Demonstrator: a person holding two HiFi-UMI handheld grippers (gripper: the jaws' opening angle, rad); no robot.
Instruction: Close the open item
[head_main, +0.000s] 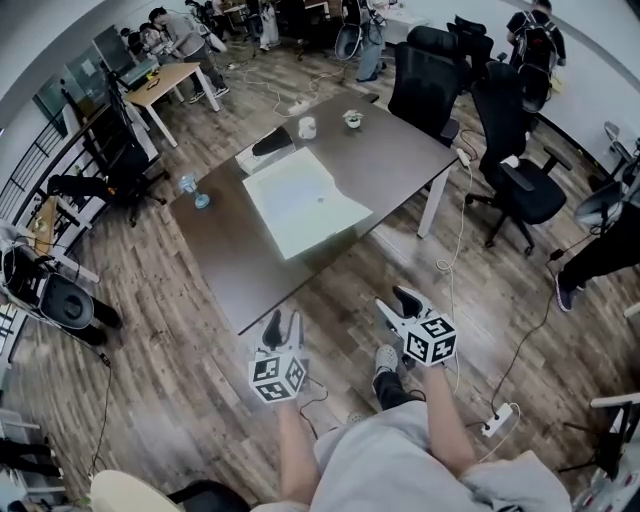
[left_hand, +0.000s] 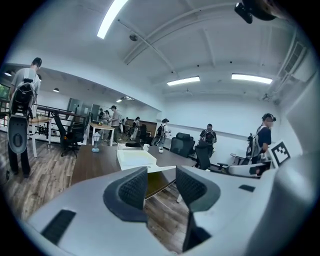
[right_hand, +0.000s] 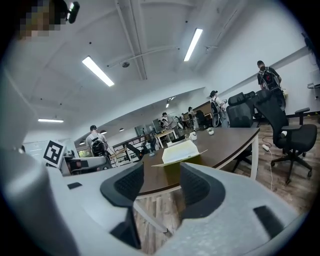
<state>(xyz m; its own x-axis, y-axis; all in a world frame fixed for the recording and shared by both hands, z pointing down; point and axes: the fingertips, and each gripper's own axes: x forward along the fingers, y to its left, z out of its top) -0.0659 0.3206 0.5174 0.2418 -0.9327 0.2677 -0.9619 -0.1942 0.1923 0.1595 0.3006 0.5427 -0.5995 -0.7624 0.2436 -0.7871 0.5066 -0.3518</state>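
Box (head_main: 300, 200): on table (head_main: 400, 150), well ahead of my jaws | left gripper (head_main: 284, 322): half open, empty | right gripper (head_main: 397, 303): likewise

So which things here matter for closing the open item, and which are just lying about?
Job: open white box; left gripper and right gripper, both open, empty, short of the table.
Lying about: white cup; small bowl; black object; small glass item; office chairs.
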